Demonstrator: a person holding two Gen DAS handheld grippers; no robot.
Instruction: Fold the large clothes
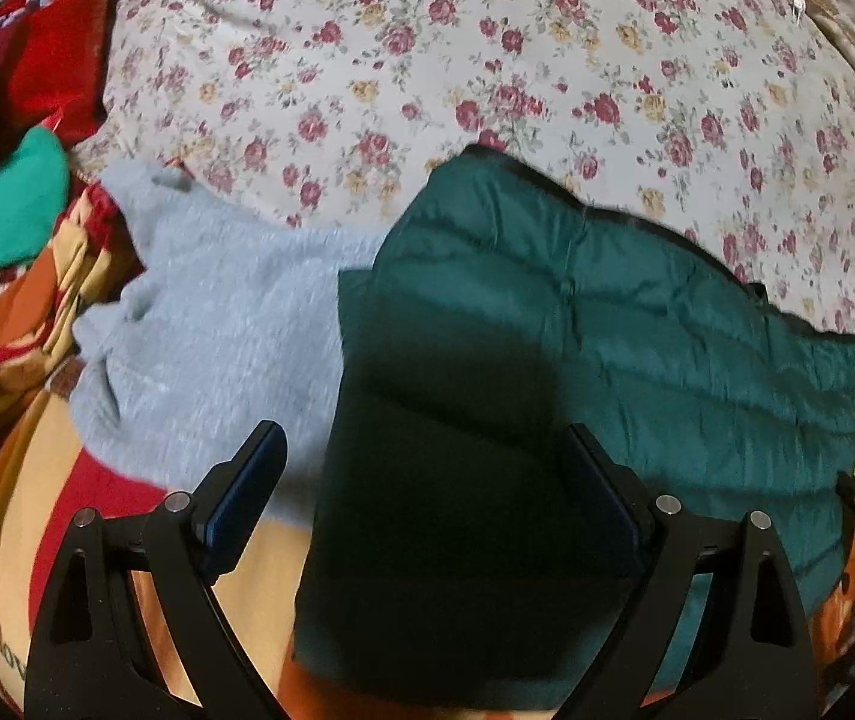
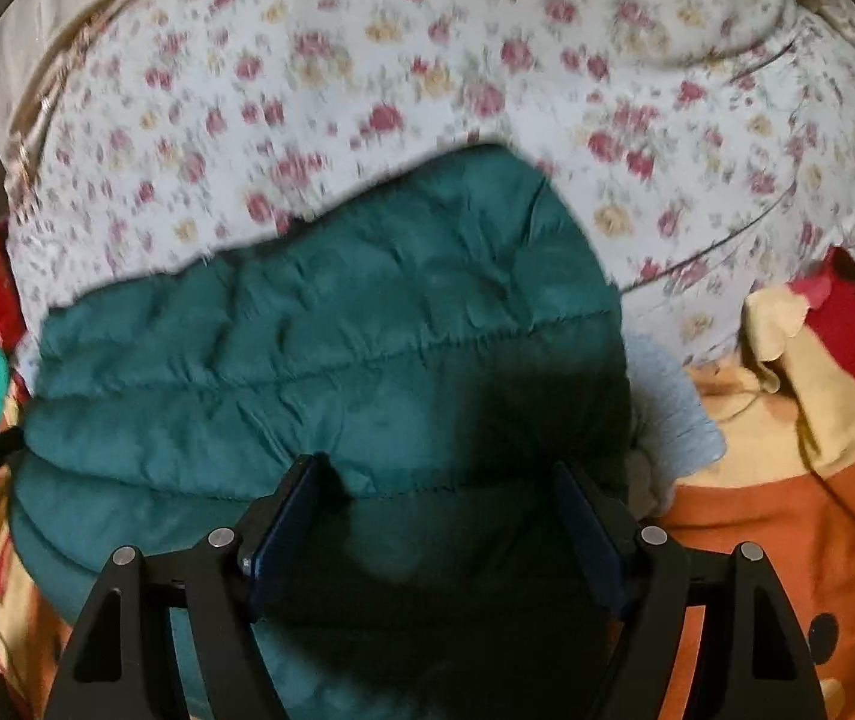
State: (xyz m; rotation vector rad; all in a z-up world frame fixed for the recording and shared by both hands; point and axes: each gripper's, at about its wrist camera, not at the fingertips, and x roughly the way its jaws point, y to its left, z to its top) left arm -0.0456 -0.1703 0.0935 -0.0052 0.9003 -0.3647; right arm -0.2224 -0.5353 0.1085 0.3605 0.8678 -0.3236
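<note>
A dark green quilted puffer jacket (image 1: pixel 607 324) lies folded on the bed; it also shows in the right wrist view (image 2: pixel 319 348). My left gripper (image 1: pixel 424 444) is open and hovers just above the jacket's near left part, holding nothing. My right gripper (image 2: pixel 439 474) is open above the jacket's near right part, also empty. A light blue fuzzy sweater (image 1: pixel 217 324) lies left of the jacket, and its edge peeks out at the jacket's right side in the right wrist view (image 2: pixel 673 408).
A floral bedspread (image 1: pixel 487 48) covers the far bed. A red, orange and cream blanket (image 2: pixel 799 468) lies under the clothes. A red garment (image 1: pixel 61 48) and a bright green one (image 1: pixel 7 204) are piled at the left.
</note>
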